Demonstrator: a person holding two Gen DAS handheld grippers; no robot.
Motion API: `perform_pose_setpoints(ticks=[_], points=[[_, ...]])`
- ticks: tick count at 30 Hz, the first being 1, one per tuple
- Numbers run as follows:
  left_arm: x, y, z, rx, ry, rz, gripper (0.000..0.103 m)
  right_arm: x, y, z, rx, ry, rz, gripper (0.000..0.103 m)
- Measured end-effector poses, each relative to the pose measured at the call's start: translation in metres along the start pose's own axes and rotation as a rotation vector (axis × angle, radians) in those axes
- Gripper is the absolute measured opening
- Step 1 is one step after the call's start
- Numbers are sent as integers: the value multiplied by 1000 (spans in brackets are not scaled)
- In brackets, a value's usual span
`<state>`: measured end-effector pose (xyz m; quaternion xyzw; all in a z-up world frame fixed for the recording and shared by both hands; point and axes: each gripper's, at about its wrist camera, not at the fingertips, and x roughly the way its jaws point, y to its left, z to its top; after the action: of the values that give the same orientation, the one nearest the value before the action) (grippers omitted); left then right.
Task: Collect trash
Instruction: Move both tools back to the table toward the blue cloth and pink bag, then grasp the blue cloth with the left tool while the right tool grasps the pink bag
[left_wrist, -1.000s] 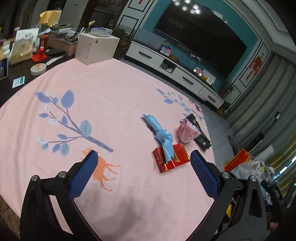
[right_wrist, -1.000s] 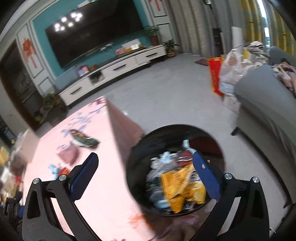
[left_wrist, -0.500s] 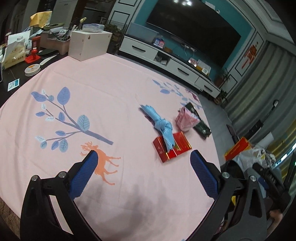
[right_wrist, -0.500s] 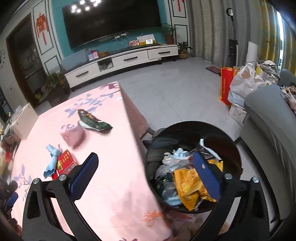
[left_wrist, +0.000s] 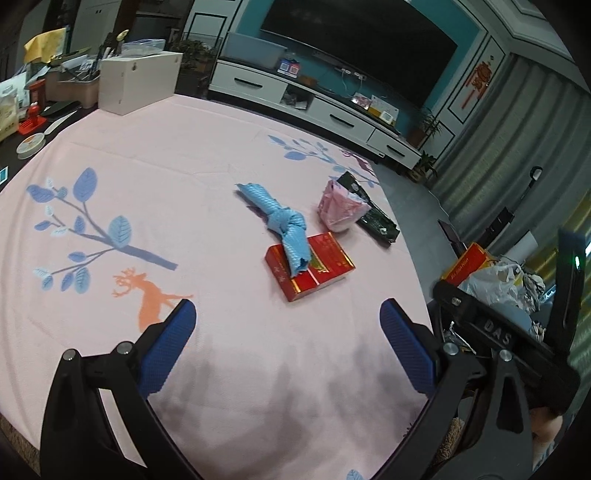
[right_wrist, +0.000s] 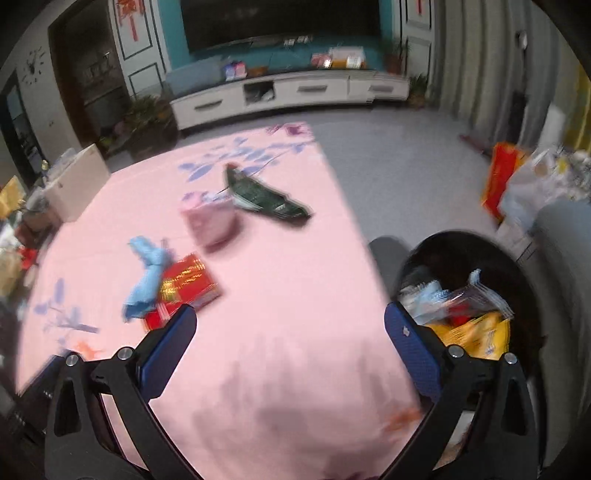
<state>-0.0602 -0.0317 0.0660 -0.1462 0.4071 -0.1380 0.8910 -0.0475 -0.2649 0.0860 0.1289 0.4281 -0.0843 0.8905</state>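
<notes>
Four items are remaining on the pink tablecloth (left_wrist: 221, 155): blue wrapper (left_wrist: 284, 225), red box (left_wrist: 314, 266), pink bag (left_wrist: 340, 210), dark green packet (left_wrist: 376, 221); the black bin (right_wrist: 517, 266) is already holding trash; left gripper (left_wrist: 288, 332) and right gripper (right_wrist: 290, 332) are hovering with jaws apart, gripping nothing

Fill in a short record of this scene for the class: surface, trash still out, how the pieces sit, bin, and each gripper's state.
Surface: pink cloth with leaf and deer print
Trash out: blue rag, red box, pink wrapper, green packet
Layout: rag lies across the box; wrapper touches the packet
Bin: black, off the table's edge, already holding trash
Left gripper: open, empty, above the cloth
Right gripper: open, empty, between cloth and bin
</notes>
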Motion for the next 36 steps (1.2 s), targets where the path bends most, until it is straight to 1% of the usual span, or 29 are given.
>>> perform_pose_setpoints(ticks=[1, 4, 7, 10, 13, 16, 17, 19, 21, 24, 28, 30, 31, 32, 33, 34, 35, 36], points=[[1, -1, 0, -2, 2, -3, 99, 3, 4, 4, 16, 10, 31, 100], [10, -1, 2, -11, 23, -24, 98, 10, 15, 14, 34, 9, 60, 100], [16, 0, 9, -18, 20, -25, 96, 18, 22, 32, 58, -4, 94, 100], [24, 2, 23, -38, 18, -41, 95, 26, 29, 46, 48, -16, 113, 100], [36, 4, 34, -42, 38, -63, 91, 39, 38, 62, 21, -43, 116, 100], [55, 9, 49, -57, 54, -63, 90, 58, 48, 73, 1, -33, 139, 100], [60, 10, 53, -62, 60, -65, 87, 63, 50, 76, -4, -27, 151, 99], [77, 13, 64, -77, 81, -77, 84, 79, 55, 80, 2, -5, 182, 94], [91, 15, 71, -91, 105, -74, 79, 90, 52, 78, 56, -19, 204, 81], [113, 19, 77, -131, 137, -128, 75, 104, 46, 75, 87, -34, 238, 74], [138, 15, 78, -112, 168, -101, 74, 122, 40, 70, 90, -1, 244, 68], [148, 12, 78, -106, 179, -89, 72, 128, 37, 68, 109, 25, 307, 62], [153, 11, 78, -104, 184, -84, 70, 130, 37, 68, 115, 34, 321, 61], [154, 9, 78, -92, 166, -73, 66, 129, 37, 68, 117, 29, 317, 60], [156, 7, 78, -73, 162, -58, 60, 128, 38, 67, 113, 23, 315, 58], [160, 6, 78, -60, 167, -47, 49, 128, 40, 66, 102, 26, 316, 57], [160, 6, 78, -53, 152, -36, 44, 128, 42, 65, 93, 25, 315, 56], [162, 6, 77, -51, 145, -31, 42, 127, 43, 64, 88, 26, 314, 55]])
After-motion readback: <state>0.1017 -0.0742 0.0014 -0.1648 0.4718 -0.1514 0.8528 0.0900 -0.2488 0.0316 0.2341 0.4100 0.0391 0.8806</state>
